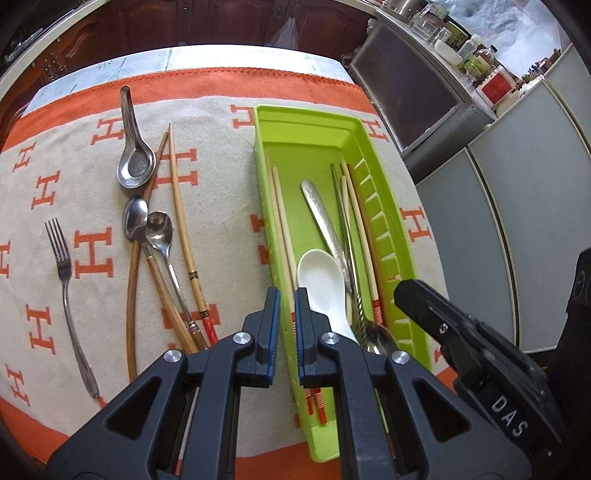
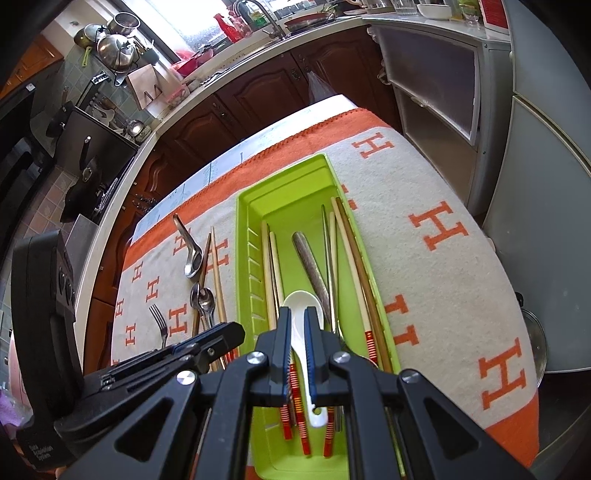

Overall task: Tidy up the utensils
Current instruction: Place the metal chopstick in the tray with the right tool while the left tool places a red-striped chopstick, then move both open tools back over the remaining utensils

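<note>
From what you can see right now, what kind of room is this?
Most likely a home kitchen. A sink tap stands by the window, steel pots sit on a rack, and wooden cabinets run under the counter behind the table with the utensils.

The near end of the green tray [image 1: 325,448] runs under the left tool [image 1: 286,321], so the striped chopstick ends [image 1: 320,406] show only in the gap. The white spoon [image 1: 317,280] loses its handle behind the same tool. On the cloth, the near ends of the wooden-handled spoons [image 1: 173,314] are covered too. In the right wrist view the fork [image 2: 159,321] is cut off by the left tool's body. Labels on the far jars [image 1: 476,59] are too small to read.
</note>
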The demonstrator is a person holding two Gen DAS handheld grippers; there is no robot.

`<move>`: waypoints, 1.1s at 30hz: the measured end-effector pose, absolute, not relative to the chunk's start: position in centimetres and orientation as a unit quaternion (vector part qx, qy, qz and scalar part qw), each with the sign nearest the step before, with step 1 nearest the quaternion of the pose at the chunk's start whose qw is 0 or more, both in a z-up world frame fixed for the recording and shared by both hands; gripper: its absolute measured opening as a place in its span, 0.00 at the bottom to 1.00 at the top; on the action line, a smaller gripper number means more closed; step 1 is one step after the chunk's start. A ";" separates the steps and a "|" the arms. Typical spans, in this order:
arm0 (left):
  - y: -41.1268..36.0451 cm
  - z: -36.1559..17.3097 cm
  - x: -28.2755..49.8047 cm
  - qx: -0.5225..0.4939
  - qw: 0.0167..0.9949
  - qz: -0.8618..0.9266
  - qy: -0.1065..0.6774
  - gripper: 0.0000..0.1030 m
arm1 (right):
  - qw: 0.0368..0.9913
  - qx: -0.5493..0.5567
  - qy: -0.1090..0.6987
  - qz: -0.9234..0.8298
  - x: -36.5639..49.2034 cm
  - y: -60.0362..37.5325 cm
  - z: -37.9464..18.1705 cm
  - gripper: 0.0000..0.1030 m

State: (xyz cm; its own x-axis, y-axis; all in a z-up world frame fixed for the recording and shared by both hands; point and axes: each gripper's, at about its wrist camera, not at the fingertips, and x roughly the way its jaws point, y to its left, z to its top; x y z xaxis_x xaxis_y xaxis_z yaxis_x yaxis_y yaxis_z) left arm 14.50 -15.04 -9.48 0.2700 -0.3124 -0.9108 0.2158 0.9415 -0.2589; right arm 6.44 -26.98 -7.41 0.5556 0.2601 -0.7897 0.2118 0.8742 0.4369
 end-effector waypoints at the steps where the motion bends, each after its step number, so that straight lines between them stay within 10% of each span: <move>1: -14.9 -9.4 14.2 -0.035 0.797 -0.165 0.580 0.04 | 0.845 0.249 0.473 0.017 6.4 -26.8 -7.5 0.07; 12: -9.4 -7.7 10.9 -0.003 0.826 -0.130 0.549 0.14 | 0.839 0.222 0.493 0.049 5.8 -23.2 -8.1 0.07; 17: -6.0 -7.0 9.4 0.004 0.845 -0.099 0.526 0.35 | 0.837 0.205 0.503 0.066 5.6 -21.2 -8.2 0.07; 33: 0.7 -9.8 7.3 0.000 0.843 -0.035 0.537 0.36 | 0.822 0.154 0.535 0.114 5.8 -14.8 -9.0 0.07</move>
